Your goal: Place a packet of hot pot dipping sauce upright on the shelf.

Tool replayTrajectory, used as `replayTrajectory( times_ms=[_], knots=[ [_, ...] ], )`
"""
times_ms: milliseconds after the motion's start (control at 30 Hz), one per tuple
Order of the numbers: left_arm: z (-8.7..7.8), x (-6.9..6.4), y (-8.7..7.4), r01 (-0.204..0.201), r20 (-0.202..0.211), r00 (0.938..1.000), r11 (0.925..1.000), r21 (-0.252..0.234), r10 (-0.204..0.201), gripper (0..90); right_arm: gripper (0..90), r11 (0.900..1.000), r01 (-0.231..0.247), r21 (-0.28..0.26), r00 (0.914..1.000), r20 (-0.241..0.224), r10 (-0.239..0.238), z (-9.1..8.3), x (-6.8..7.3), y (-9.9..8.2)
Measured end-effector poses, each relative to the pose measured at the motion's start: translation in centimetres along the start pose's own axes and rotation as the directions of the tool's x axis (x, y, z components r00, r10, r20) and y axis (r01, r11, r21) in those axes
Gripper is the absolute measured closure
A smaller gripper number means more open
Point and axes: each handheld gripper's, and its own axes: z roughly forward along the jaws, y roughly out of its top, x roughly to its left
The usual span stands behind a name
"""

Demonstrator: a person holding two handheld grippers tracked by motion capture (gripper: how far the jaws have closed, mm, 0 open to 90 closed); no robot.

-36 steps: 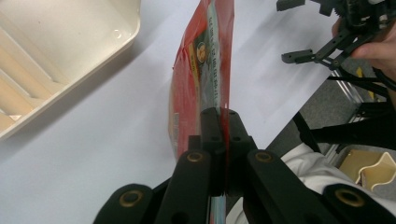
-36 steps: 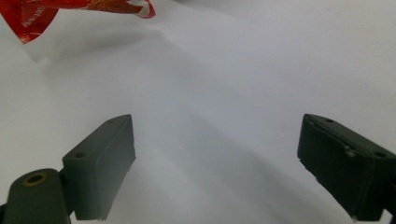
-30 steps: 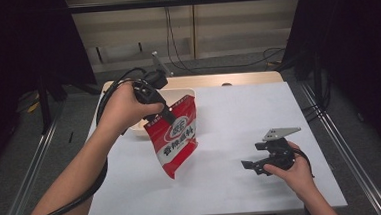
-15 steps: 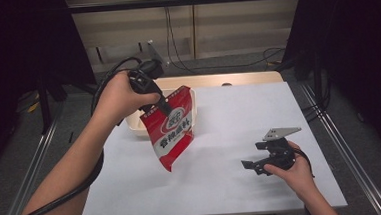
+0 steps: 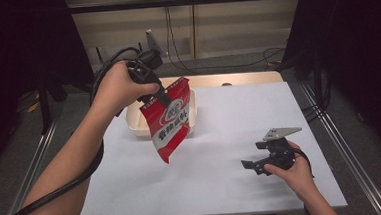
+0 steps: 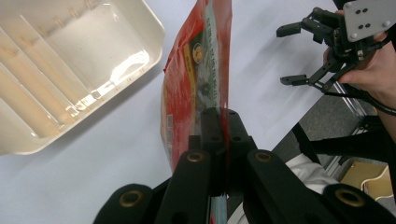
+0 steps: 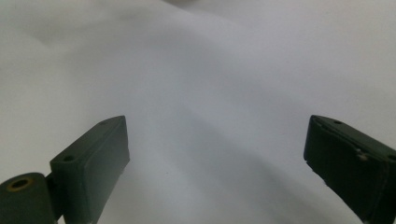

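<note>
A red snack bag (image 5: 171, 118) with white print hangs in the air above the white table (image 5: 230, 135), in front of a cream tray (image 5: 134, 126). My left gripper (image 5: 163, 100) is shut on the bag's top edge; the left gripper view has both black jaws pinching the bag (image 6: 201, 79) at its seam, the left gripper (image 6: 223, 116) pointing down. My right gripper (image 5: 249, 165) rests low over the table at the right with its jaws wide apart. In the right gripper view the right gripper (image 7: 217, 144) has only bare white table between its fingers (image 7: 100, 149).
The cream tray (image 6: 70, 70) has ribbed dividers and holds nothing; it sits at the table's far left. The other hand and its gripper (image 6: 327, 51) appear in the left gripper view beyond the table edge. Metal rails (image 5: 341, 143) run along both table sides.
My left hand has lifted the bag higher and drawn it back over the tray's front. The right hand and gripper have stayed put.
</note>
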Motion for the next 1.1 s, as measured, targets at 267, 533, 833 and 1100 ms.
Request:
replayTrajectory(
  times_ms=[267,533,833,1100],
  knots=[
    [-0.8,0.0,1.2,0.008,-0.029,0.9995,0.9999,-0.010,-0.008,90.0,4.6,1.0000,0.002,0.003,1.0000,-0.007,-0.002,0.0,0.0,0.0],
    [-1.4,0.0,2.0,0.018,-0.055,0.9983,0.9996,-0.023,-0.019,90.0,3.4,1.0000,0.006,0.000,0.9998,-0.017,-0.006,-0.1,-0.1,-0.1],
    [-1.3,0.1,2.7,0.021,-0.091,0.9955,0.9978,-0.064,-0.027,90.0,3.4,1.0000,0.005,0.006,0.9997,-0.023,-0.004,-0.1,-0.1,-0.1],
    [-1.0,0.2,3.1,0.018,-0.137,0.9902,0.9964,-0.082,-0.029,90.0,3.4,0.9999,0.007,0.009,0.9998,-0.019,-0.007,-0.1,0.0,-0.1]
  ],
)
